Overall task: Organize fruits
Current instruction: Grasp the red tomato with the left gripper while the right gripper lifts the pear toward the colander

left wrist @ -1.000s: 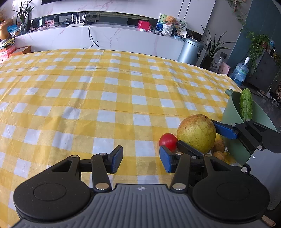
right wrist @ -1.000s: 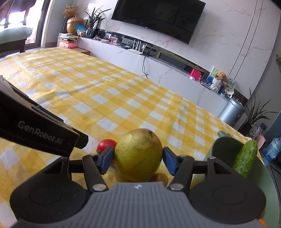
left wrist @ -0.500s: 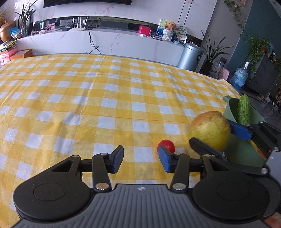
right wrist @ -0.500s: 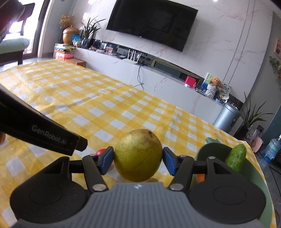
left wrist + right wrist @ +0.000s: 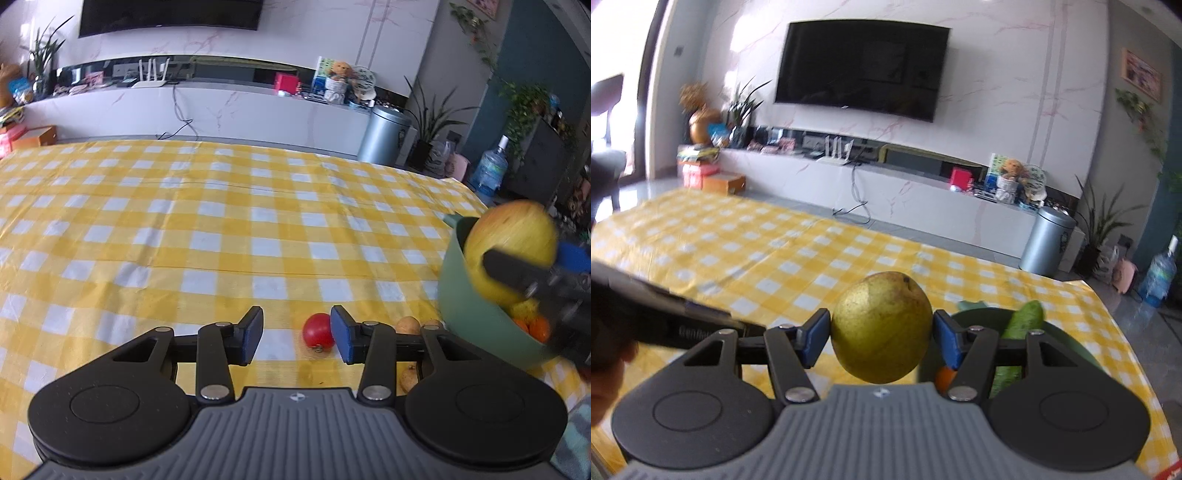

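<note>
My right gripper (image 5: 881, 332) is shut on a large yellow-green pear (image 5: 881, 339) and holds it in the air above the near rim of the green bowl (image 5: 1071, 350). The left wrist view shows the pear (image 5: 511, 240) over the bowl (image 5: 465, 295). A cucumber (image 5: 1023, 325) and orange fruits (image 5: 535, 326) lie in the bowl. My left gripper (image 5: 296, 334) is open and empty, low over the yellow checked cloth. A red tomato (image 5: 317, 334) lies just ahead, beside its right fingertip.
Small brown fruits (image 5: 408, 325) lie on the cloth between the tomato and the bowl, one more (image 5: 408, 378) nearer me. The table's right edge runs just past the bowl. The yellow checked table (image 5: 184, 229) stretches far left and ahead.
My right gripper has lifted the pear off the cloth and carried it right and up, over the green bowl. My left gripper has stayed open near the tomato.
</note>
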{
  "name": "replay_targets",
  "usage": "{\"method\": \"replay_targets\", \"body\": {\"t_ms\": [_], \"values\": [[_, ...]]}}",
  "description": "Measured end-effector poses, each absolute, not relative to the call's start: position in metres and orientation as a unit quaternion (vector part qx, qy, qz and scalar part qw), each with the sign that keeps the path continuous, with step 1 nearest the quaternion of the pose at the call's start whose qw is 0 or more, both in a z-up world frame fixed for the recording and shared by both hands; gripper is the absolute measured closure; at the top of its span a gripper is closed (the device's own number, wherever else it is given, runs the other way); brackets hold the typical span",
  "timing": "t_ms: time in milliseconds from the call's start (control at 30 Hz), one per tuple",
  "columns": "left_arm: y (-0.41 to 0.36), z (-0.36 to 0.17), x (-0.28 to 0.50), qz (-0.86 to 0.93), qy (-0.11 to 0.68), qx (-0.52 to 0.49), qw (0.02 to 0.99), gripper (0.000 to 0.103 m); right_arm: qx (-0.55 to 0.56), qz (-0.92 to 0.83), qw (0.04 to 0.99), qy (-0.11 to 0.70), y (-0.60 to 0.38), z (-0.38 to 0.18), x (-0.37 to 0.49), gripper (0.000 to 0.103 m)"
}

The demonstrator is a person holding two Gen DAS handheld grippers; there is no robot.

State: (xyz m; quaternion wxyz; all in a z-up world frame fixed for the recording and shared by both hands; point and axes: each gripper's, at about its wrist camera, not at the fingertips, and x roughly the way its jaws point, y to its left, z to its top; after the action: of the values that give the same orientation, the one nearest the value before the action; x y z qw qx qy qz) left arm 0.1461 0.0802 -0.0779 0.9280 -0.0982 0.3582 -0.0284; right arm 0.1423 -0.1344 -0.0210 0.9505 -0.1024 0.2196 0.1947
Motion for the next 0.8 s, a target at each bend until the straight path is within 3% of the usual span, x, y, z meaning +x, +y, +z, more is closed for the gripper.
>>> {"method": "replay_targets", "body": {"t_ms": [233, 800], "values": [[0.061, -0.090, 0.159, -0.029, 0.385, -0.055, 0.921, 0.061, -0.049, 0.147, 0.960, 0.233, -0.182, -0.004, 0.148, 0.045], [0.045, -0.105, 0.176, -0.033, 0.403, -0.047, 0.913, 0.064, 0.066, 0.066, 0.946, 0.311, -0.270, -0.013, 0.178, 0.045]]}}
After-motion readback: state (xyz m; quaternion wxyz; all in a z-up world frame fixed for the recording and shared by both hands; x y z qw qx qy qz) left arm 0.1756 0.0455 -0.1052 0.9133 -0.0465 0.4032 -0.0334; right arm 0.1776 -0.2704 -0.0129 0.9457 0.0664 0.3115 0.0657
